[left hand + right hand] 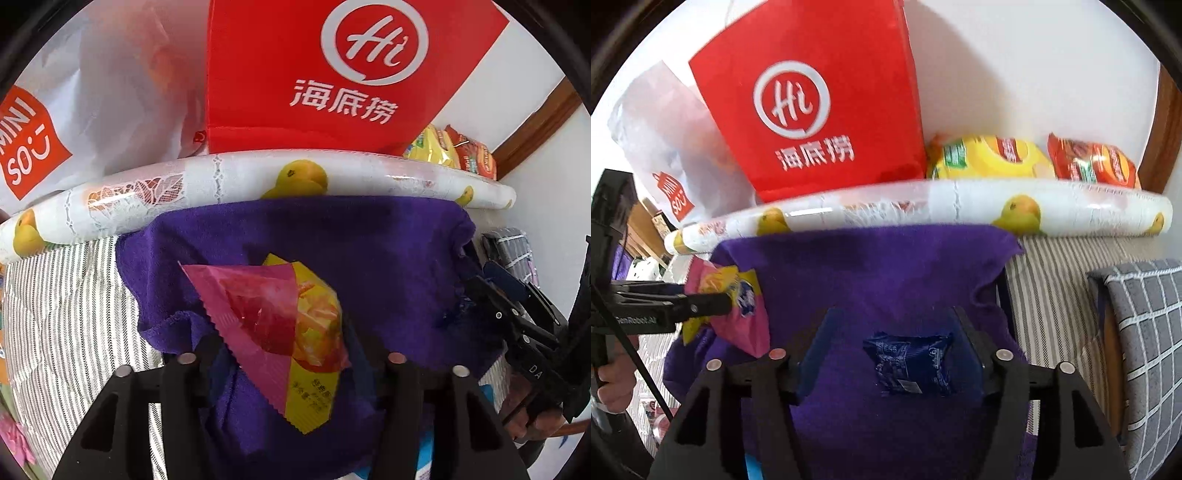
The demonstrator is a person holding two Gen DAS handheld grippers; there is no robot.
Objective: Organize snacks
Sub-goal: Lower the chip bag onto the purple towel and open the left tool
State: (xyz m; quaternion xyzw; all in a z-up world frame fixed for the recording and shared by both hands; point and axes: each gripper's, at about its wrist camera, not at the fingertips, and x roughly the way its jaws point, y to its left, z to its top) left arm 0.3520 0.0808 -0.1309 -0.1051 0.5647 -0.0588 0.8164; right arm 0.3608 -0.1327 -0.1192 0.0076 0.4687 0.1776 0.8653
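The blue packet [910,363] lies flat on the purple cloth [868,266] at lower centre, between the parted fingers of the right hand-held gripper [897,350], free, its long axis across the frame.

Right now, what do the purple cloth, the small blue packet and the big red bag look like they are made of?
The purple cloth looks like soft terry or microfibre: a fuzzy, matte nap that drapes in folds. The small blue packet seems to be thin plastic film, crinkled and slightly shiny. The big red bag is probably matte paper, given its stiff flat panels and sharp creases.
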